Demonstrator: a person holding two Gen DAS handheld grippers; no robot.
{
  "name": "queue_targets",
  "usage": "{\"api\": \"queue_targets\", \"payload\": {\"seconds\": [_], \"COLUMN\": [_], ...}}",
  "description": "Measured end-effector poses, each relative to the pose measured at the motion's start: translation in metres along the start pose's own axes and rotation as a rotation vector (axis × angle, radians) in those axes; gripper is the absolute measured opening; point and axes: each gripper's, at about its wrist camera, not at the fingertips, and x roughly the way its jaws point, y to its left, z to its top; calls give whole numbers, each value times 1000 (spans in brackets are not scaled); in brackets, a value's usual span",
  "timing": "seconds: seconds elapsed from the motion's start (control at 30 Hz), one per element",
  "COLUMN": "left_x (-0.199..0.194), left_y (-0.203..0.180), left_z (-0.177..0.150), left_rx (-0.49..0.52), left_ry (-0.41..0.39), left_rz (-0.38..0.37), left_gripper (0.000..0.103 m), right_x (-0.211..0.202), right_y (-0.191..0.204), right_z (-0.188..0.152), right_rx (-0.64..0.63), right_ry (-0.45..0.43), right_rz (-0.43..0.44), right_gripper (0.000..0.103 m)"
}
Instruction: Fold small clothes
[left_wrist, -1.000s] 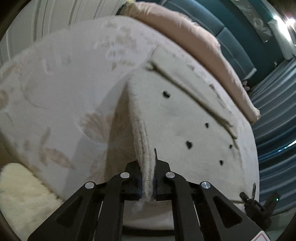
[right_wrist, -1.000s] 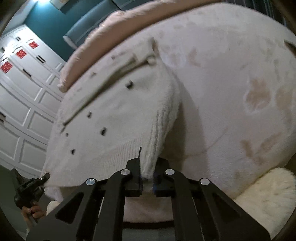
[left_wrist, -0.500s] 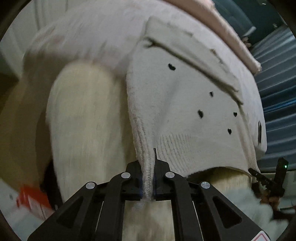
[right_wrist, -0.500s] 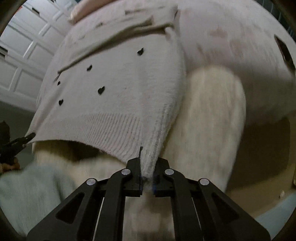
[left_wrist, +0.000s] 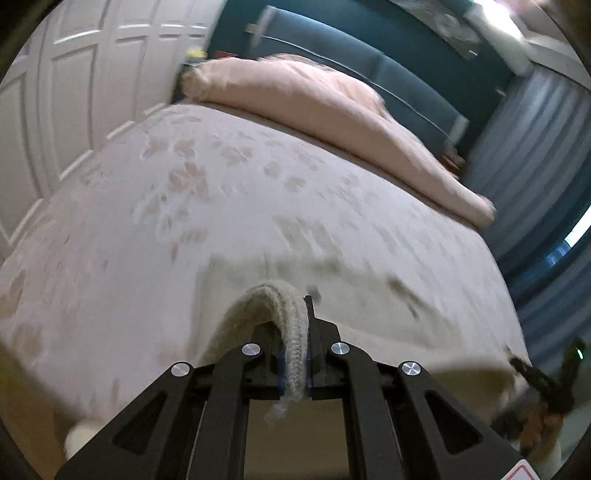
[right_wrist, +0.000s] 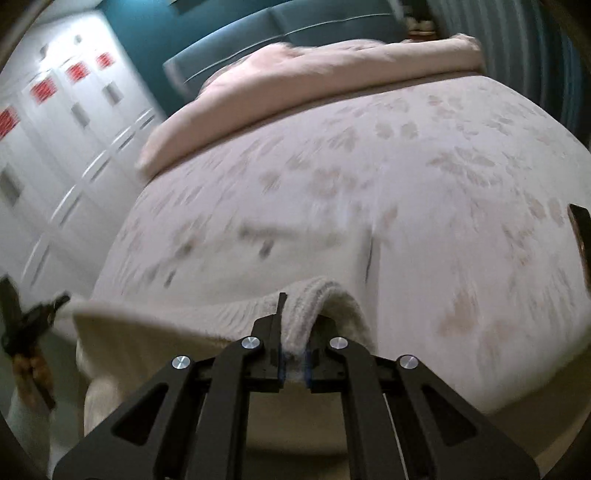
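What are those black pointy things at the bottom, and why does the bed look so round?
Those are two black pinching tools, one in each of a person's hands. A tiny camera sits on each, with a lens that bends everything round. One picture is from the left gripper, the other from the right gripper. Each pinches an edge of a cream knitted sweater with small dark spots, stretched low over the pale flower-patterned bedspread. I cannot tell if it touches the bed. At the far end lies a folded pink blanket.
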Motion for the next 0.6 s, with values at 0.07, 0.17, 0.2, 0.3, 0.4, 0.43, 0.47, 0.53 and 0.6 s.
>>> {"api": "queue_targets", "payload": {"seconds": [0.07, 0.17, 0.2, 0.3, 0.4, 0.43, 0.47, 0.53, 0.6], "left_x": [40, 71, 68, 40, 3, -3, -7, -7, 4], "left_y": [-2, 9, 15, 28, 41, 46, 51, 66, 77], "left_z": [16, 19, 15, 5, -23, -34, -47, -81, -103], "left_rx": [-27, -117, -156, -214, -175, -155, -141, -149, -188], "left_ry": [19, 43, 27, -46, -112, -94, -65, 3, 70], "left_rz": [38, 74, 47, 22, 95, 106, 123, 158, 148], "left_gripper": [9, 13, 16, 40, 65, 68, 69, 69, 69], "right_x": [41, 45, 32, -3, -11, -11, -10, -1, 14], "right_y": [-3, -7, -4, -15, -27, -31, -33, -40, -49], "right_z": [24, 35, 35, 14, -25, -45, -58, -93, -111], "right_rx": [42, 119, 147, 231, 251, 235, 222, 211, 269], "right_ry": [-6, -101, -183, -306, -219, -181, -153, -59, 3], "right_rz": [-18, -79, -78, 24, 22, -15, -43, -101, -74], "right_gripper": [11, 35, 55, 71, 71, 71, 71, 71, 71]}}
